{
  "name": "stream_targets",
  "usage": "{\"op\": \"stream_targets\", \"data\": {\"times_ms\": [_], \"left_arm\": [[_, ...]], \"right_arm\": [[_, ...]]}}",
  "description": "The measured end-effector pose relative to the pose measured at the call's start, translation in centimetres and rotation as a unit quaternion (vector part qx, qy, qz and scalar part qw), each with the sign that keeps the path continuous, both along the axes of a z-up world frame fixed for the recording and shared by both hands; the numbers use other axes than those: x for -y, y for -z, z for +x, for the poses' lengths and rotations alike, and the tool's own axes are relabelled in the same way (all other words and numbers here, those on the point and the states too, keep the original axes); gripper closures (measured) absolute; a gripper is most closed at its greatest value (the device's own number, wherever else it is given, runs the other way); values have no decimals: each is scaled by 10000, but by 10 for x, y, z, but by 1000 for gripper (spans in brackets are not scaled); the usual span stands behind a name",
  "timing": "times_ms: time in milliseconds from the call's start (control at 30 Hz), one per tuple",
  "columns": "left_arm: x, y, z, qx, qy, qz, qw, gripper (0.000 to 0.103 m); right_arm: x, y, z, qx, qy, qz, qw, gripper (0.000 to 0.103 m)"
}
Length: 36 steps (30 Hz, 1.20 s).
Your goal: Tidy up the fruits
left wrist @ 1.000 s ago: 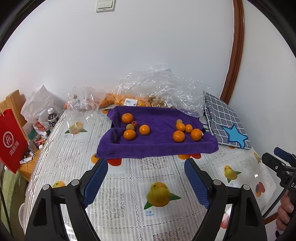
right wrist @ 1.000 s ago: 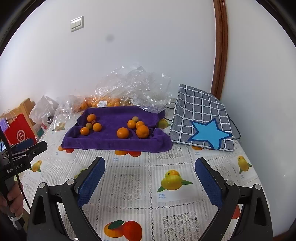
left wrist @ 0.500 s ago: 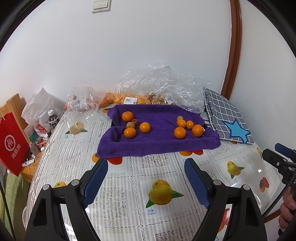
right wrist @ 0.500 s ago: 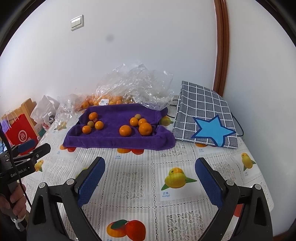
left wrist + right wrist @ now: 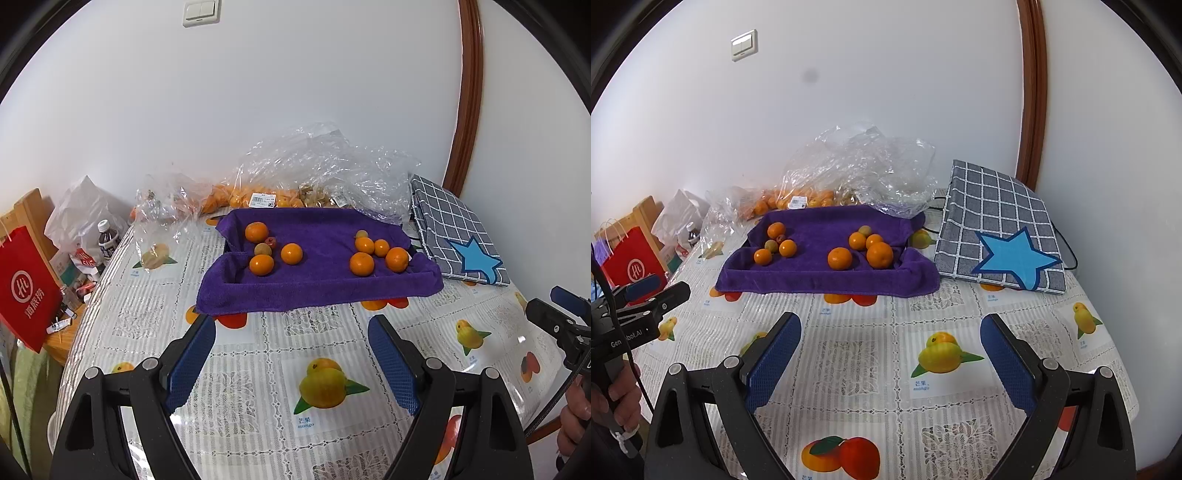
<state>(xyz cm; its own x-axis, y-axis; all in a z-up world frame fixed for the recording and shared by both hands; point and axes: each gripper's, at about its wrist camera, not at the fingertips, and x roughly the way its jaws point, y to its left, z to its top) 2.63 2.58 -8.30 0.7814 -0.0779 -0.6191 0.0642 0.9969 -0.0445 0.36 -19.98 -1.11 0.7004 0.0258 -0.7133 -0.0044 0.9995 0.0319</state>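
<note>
Left wrist view: the left gripper [image 5: 291,354] hangs above the fruit-print tablecloth [image 5: 258,369] with its jaws spread wide and nothing between the blue pads [image 5: 192,354]. Ahead lies a purple towel [image 5: 317,284] with raised edges. On it, two clusters of oranges sit well apart: a left group [image 5: 275,249] with a small red fruit and a pale one among them, and a right group [image 5: 376,254]. Clear plastic bags [image 5: 325,166] holding more oranges lie behind the towel, against the wall. A checked fabric bag with a blue star [image 5: 458,236] lies just right of the towel.

Right wrist view: the right gripper [image 5: 890,362] is likewise released and empty, above the tablecloth.
</note>
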Motion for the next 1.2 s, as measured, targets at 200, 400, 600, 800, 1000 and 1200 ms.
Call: {"op": "stream_targets", "data": {"times_ms": [200, 400, 600, 800, 1000, 1200], "left_arm": [[-2, -1, 0, -1, -9, 6, 10000, 19], [-1, -1, 0, -1, -2, 19, 10000, 19], [-1, -2, 0, -1, -8, 44, 10000, 19], [-2, -3, 0, 1, -5, 49, 10000, 19], [-3, -4, 1, 9, -5, 48, 10000, 19], [-4, -6, 1, 18, -11, 44, 10000, 19]], "right_arm": [[0, 1, 0, 8, -25, -27, 10000, 6], [-1, 1, 0, 18, -41, -12, 10000, 6], [-2, 2, 1, 6, -56, -17, 10000, 6], [-3, 3, 1, 12, -59, -3, 10000, 6], [-4, 3, 1, 23, -76, 5, 10000, 6], [-5, 2, -1, 44, -105, -3, 9999, 6]]}}
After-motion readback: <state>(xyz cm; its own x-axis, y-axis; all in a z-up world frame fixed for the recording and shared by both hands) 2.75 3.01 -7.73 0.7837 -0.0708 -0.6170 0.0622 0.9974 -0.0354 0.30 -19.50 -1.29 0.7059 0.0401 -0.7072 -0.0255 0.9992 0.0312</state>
